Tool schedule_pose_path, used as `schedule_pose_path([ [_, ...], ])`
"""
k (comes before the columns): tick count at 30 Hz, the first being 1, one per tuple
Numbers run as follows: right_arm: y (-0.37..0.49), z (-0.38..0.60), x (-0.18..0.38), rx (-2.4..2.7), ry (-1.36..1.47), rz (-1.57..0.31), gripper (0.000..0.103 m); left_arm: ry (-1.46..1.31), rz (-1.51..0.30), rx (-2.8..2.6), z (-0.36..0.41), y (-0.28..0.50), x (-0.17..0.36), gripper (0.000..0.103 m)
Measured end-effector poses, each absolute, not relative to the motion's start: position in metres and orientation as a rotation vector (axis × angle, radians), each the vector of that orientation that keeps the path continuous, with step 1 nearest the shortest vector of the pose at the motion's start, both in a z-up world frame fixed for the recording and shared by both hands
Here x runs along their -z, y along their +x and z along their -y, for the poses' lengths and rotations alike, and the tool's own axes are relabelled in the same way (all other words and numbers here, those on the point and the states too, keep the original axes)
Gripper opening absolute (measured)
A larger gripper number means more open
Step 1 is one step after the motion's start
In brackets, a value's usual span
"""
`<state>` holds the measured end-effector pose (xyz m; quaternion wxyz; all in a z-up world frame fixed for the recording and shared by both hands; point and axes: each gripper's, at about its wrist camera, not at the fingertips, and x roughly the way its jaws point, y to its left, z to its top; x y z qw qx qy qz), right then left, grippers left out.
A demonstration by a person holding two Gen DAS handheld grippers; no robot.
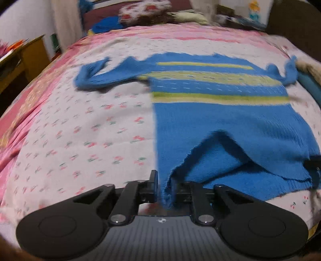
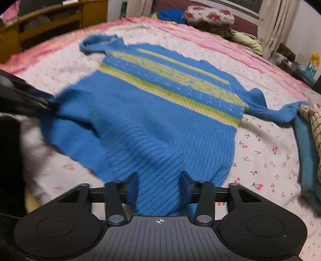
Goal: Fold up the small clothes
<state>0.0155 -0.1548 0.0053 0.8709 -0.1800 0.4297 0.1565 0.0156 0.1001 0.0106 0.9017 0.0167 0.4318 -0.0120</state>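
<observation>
A blue knitted sweater (image 1: 220, 120) with yellow-green stripes lies spread on the bed, sleeves out to both sides. My left gripper (image 1: 167, 188) is shut on the hem's left corner, which rises in a pinched fold between the fingers and hides the right pad. In the right wrist view the same sweater (image 2: 150, 120) runs up into my right gripper (image 2: 159, 180). A thick bunch of its hem fills the gap between the two fingers. The left gripper (image 2: 40, 100) shows as a dark blur at the far left, on the sweater's other corner. The hem hangs lifted between the two grips.
The white bedspread (image 1: 80, 130) with a cherry print and pink borders covers the bed. A folded teal cloth (image 2: 307, 150) and a checked cloth (image 2: 317, 124) lie by the right sleeve. Floral pillows (image 2: 210, 14) sit at the far end, a wooden desk (image 2: 60, 18) beyond the bed's left.
</observation>
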Motion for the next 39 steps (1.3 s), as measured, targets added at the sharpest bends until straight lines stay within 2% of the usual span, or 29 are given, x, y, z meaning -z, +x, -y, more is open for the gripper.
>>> schedule_pose_path([
  [5, 0.002, 0.195, -0.027, -0.322, -0.282, -0.942, 0.001, -0.029, -0.919, 0.005, -0.135, -0.011, -0.021, 0.020],
  [10, -0.015, 0.219, -0.034, -0.316, -0.274, -1.034, 0.000, -0.029, -0.969, 0.026, -0.137, -0.021, -0.014, 0.020],
  [11, -0.016, 0.221, -0.034, -0.296, -0.266, -1.027, 0.002, -0.039, -0.968, 0.037, -0.135, -0.021, -0.015, 0.020],
  [12, -0.015, 0.222, -0.035, -0.295, -0.256, -1.021, 0.010, -0.051, -0.963, 0.047, -0.134, -0.023, -0.016, 0.020],
  [17, -0.017, 0.213, -0.050, -0.366, -0.184, -0.932, 0.010, -0.067, -0.915, 0.073, -0.131, -0.032, -0.036, 0.021],
  [19, -0.013, 0.206, -0.042, -0.391, -0.179, -0.934, 0.010, -0.070, -0.898, 0.090, -0.126, -0.032, -0.043, 0.021],
  [24, 0.012, 0.209, -0.012, -0.305, -0.158, -1.075, 0.013, -0.030, -0.912, 0.143, -0.101, -0.024, -0.050, 0.021],
  [31, 0.029, 0.242, -0.059, -0.301, -0.015, -0.935, 0.014, -0.017, -0.825, 0.294, -0.054, 0.023, -0.079, 0.024],
  [39, 0.108, 0.280, -0.083, -0.147, 0.072, -0.845, 0.016, -0.068, -0.830, 0.410, 0.002, 0.107, -0.048, 0.026],
])
